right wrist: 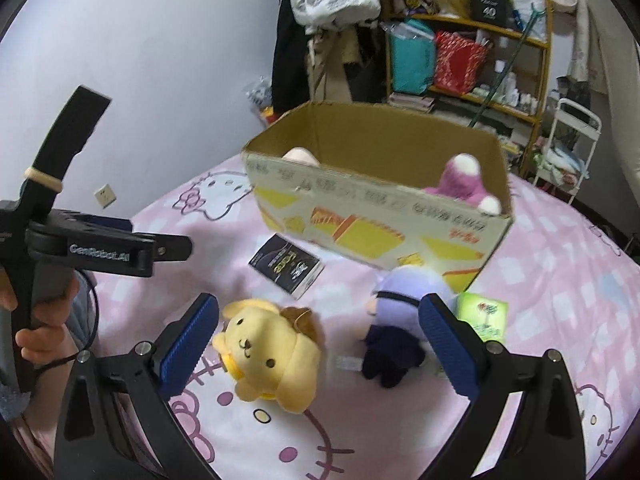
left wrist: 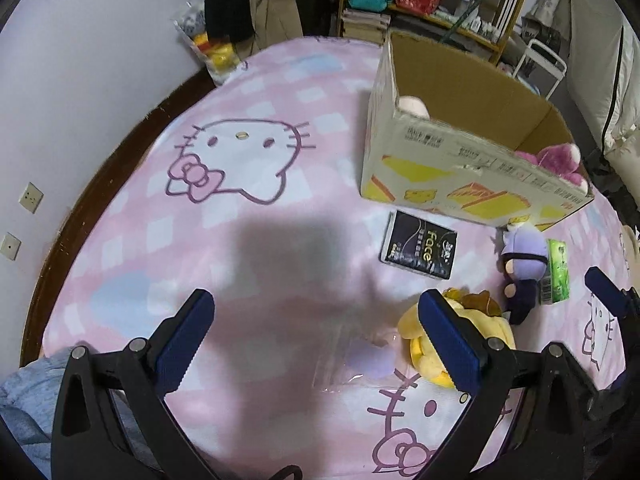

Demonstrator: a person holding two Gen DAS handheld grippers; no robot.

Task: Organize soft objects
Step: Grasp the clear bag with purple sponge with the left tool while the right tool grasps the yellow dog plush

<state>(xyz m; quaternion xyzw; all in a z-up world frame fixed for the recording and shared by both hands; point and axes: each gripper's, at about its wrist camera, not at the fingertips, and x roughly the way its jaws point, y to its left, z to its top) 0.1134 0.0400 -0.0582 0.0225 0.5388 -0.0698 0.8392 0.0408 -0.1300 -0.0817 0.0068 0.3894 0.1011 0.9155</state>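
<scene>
From the left wrist, the left gripper (left wrist: 316, 336) hangs over the pink cartoon-cat bedspread (left wrist: 280, 92) with its blue-padded jaws spread wide and nothing between them; below the gap lies a clear plastic bag (left wrist: 352, 364), and the yellow dog plush (left wrist: 460, 344) sits partly behind the right-hand finger. Further on, a black tissue pack (left wrist: 419, 245) lies flat near the cardboard box (left wrist: 472, 176), which stands on the bed with a pink plush (left wrist: 554, 160) draped at its near corner and a pale round plush (left wrist: 414, 106) at the far end inside. A purple-haired doll (left wrist: 522, 268) lies face-down just beside a green tissue pack (left wrist: 555, 266), both close to the box's front wall. From the right wrist, the right gripper (right wrist: 318, 344) is likewise open and empty, with the yellow dog plush (right wrist: 268, 354) lying face-up just inside its left finger and the purple-haired doll (right wrist: 394, 328) close to its right finger, whose pad partly covers the green tissue pack (right wrist: 482, 314). The black tissue pack (right wrist: 286, 269) rests between the plush and the cardboard box (right wrist: 380, 216); the pink plush (right wrist: 464, 184) and the pale round plush (right wrist: 300, 156) peek over its rim. At the left, a person's hand (right wrist: 44, 332) grips the handle of the left gripper (right wrist: 120, 240), seen side-on
</scene>
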